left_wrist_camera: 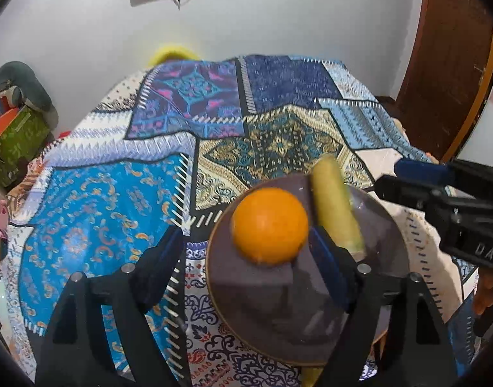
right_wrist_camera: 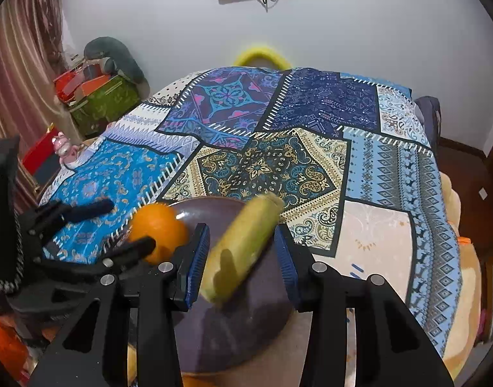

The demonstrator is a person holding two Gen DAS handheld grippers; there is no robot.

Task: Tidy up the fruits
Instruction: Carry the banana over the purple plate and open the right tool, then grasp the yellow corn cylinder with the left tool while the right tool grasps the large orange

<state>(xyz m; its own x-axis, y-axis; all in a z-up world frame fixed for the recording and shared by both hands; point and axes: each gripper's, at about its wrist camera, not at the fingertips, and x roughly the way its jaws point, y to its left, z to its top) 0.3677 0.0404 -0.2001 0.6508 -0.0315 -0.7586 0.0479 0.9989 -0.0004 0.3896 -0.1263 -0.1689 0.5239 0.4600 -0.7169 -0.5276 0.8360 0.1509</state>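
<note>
Left wrist view: left gripper, fingers wide, straddles the orange on the plate; right gripper, equally wide, brackets the banana beside it. Step: apparently releasing fruit onto the plate near the bedspread's near edge; next, withdraw clear.
</note>
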